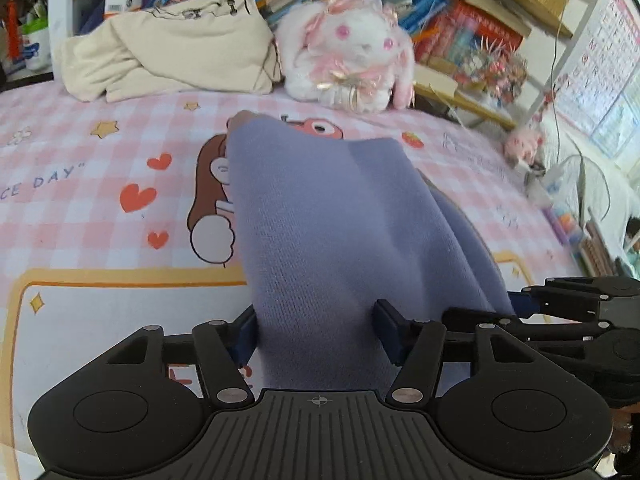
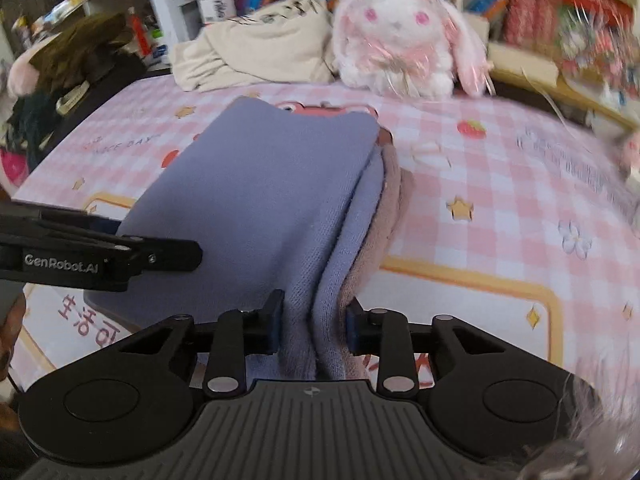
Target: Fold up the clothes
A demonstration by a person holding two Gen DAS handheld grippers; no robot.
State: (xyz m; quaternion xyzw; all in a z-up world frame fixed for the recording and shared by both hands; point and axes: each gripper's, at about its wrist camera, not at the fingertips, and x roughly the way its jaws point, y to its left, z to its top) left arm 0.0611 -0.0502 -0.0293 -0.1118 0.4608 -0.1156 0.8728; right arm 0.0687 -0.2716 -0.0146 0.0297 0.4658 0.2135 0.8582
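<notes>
- Black ribbed housing fills the bottom of each wrist view, and from it two linked fingers reach forward to a folded lavender garment (image 1: 340, 216).
- Left gripper (image 1: 316, 330) has the near end of the lavender garment bunched between its blue pads; the cloth fills the gap and both pads touch it, so it is pinching the fabric.
- Right gripper (image 2: 314, 326) stands narrower, its pads pressed on a stack of several folded layers of the same garment, lavender on the left with a dusty mauve layer showing on the right edge.
- Both tools grip the same near edge side by side; each shows at the border of the other's view.
- From that held edge the garment runs away from the cameras, its far end resting on the bedsheet (image 2: 500, 184), which is pink-and-white checked with printed hearts, stars, a strawberry and cartoon figures.
- Beyond the far end, a crumpled cream garment (image 1: 172, 52) lies at the back of the bed.
- Just beside it on the right sits a white and pink plush rabbit (image 1: 352, 52).
- Behind both, shelves (image 1: 472, 12) hold tightly packed, colourful books.
</notes>
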